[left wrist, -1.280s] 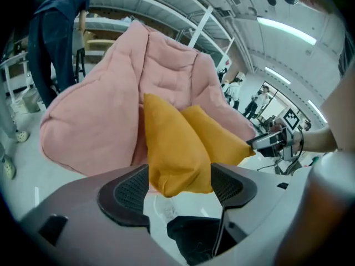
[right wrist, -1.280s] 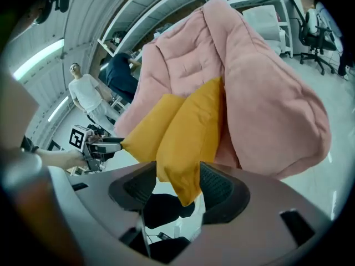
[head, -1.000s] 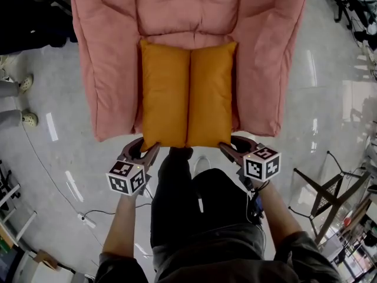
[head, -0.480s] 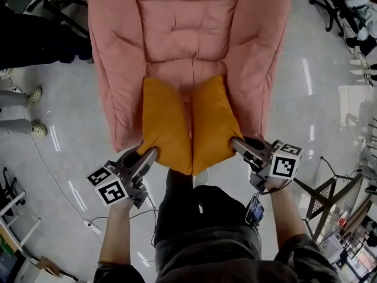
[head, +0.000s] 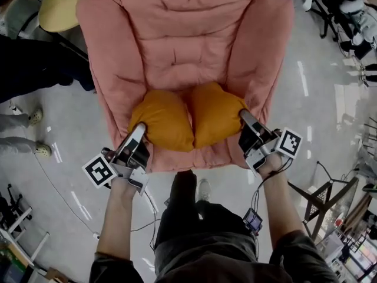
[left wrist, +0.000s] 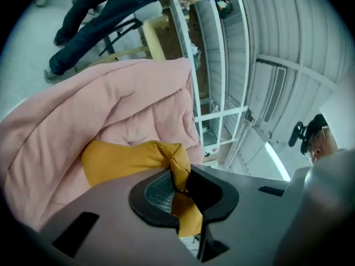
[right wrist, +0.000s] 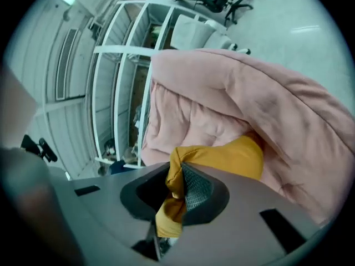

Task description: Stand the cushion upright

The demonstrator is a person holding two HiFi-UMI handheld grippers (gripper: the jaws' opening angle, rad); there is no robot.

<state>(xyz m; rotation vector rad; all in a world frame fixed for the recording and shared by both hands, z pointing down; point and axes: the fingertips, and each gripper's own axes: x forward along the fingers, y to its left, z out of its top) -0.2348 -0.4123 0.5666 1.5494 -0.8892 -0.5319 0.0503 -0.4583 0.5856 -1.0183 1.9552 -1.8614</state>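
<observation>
An orange cushion [head: 188, 119] with a centre seam sits on the seat of a pink padded armchair [head: 182, 40]. It is lifted at its near edge and bulges toward the backrest. My left gripper [head: 139, 128] is shut on the cushion's near-left corner. In the left gripper view a fold of orange fabric [left wrist: 180, 168] is pinched between the pads of that gripper [left wrist: 178, 190]. My right gripper [head: 244, 115] is shut on the near-right corner, and its own view shows fabric [right wrist: 175, 176] clamped in that gripper [right wrist: 176, 195]. Both pairs of jaws have just been closing onto the cloth.
A person's dark-trousered legs [head: 29, 69] stand left of the chair, beside a yellow cushion [head: 56, 7]. Office chairs [head: 347, 5] are at the top right and a metal stand [head: 330, 193] at the lower right. White shelving [right wrist: 119, 65] stands behind the armchair.
Both grippers went from open at the flat cushion's near corners to shut on them. They rose and moved toward the backrest, lifting the near edge so the cushion bunches up.
</observation>
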